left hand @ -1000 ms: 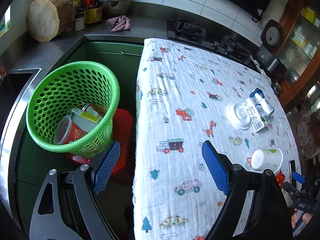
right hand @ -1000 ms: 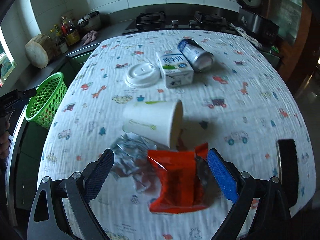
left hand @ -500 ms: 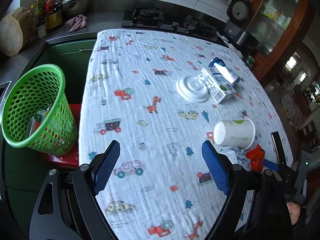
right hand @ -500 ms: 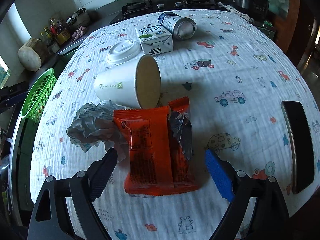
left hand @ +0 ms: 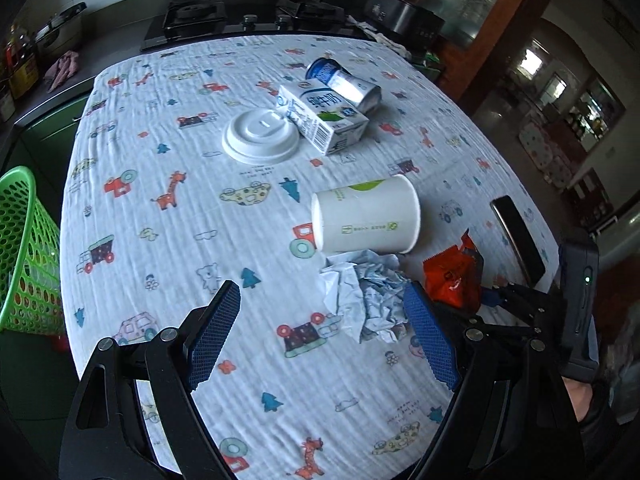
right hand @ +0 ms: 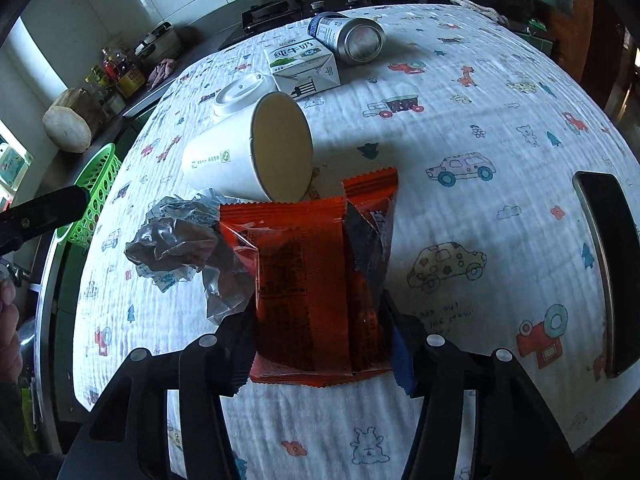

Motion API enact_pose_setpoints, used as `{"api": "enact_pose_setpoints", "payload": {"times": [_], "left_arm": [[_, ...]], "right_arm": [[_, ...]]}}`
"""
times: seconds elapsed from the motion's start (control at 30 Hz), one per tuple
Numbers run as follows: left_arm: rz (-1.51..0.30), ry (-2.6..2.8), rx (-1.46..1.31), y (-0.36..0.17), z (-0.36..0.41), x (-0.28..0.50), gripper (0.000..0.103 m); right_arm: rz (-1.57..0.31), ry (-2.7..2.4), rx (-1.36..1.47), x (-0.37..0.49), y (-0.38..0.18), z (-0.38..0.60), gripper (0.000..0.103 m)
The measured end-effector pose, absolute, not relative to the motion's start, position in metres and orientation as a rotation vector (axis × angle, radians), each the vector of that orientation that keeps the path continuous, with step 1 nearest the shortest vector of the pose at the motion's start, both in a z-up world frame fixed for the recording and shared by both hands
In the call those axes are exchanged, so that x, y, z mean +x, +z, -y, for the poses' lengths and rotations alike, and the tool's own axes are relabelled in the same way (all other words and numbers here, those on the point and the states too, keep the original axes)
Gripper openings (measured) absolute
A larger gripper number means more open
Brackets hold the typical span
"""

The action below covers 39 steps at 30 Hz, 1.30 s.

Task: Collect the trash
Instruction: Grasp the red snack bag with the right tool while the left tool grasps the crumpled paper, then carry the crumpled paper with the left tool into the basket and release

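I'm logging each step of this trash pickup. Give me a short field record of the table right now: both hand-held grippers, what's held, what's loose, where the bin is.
right hand-held gripper: jaws just closed, shut on the orange wrapper
left hand-held gripper: open, empty, above the tablecloth
loose trash: crumpled foil, paper cup on its side, white lid, milk carton, can on its side
bin: green basket, beside the table's left edge
other: black phone

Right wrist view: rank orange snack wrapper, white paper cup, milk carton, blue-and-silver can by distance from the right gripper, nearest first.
1. Orange snack wrapper: clamped in the right gripper, whose jaws have just been closing.
2. White paper cup: on its side just beyond the wrapper, slightly left.
3. Milk carton: farther back, centre.
4. Blue-and-silver can: farthest, lying behind the carton.
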State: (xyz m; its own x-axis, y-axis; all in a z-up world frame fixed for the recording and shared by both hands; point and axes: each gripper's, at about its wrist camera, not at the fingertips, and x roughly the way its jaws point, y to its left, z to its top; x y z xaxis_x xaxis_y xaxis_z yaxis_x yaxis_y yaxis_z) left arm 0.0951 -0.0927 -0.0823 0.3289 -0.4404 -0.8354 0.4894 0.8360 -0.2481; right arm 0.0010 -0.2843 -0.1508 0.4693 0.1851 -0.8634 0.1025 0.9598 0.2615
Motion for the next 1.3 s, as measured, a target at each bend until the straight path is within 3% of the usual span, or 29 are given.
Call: {"api": "enact_pose_setpoints", "payload": {"times": [0.5,0.83,0.97,1.3], "left_arm": [[-1.115,-0.685,0.163,-0.127,0.156,0.095,0.081],[-1.102,-0.689,0.177,-0.137,0.162,0.096,0.064],[-1.086,-0.695,0.182,-0.137,0.16,0.095,0.05],[-1.034,-0.674,0.11,-0.115,0.117,0.095,0.046]], "right_arm": [[-1.032,0.003,0.328,-0.035,-0.13,0.308,0.05],[-1.025,-0.004,0.319,-0.038,-0.125,0.314,0.05],[-1.027,0.005,0.31,-0.036,-0.124,0.309,0.05],[-1.009,0.055,0.261,-0.023,-0.109,0.289,0.05]]}}
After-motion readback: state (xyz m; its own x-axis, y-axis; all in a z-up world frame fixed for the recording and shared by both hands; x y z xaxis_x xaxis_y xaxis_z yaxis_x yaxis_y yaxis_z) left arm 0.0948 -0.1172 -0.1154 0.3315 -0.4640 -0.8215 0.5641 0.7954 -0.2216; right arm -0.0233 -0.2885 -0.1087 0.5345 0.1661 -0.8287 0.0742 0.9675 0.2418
